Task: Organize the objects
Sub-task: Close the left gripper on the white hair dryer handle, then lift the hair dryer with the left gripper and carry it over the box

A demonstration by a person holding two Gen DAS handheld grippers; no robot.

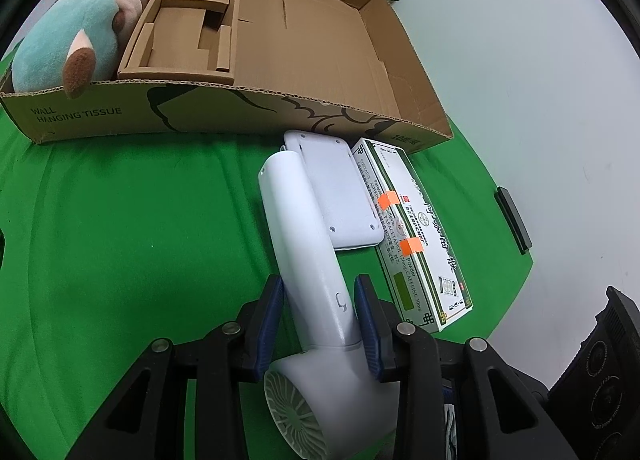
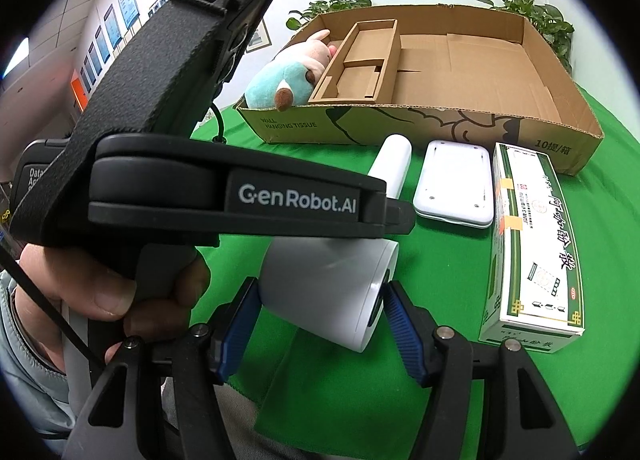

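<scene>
A white hair dryer lies on the green cloth, its handle pointing toward the cardboard box. My left gripper has its blue pads on both sides of the handle near the barrel and is shut on it. My right gripper has its jaws around the dryer's barrel and grips it. The left gripper's black body crosses the right wrist view. A white flat device and a green-and-white medicine box lie to the right of the dryer.
The open cardboard box holds a plush toy at its left end and a cardboard insert. A small black bar lies at the cloth's right edge. Plants stand behind the box.
</scene>
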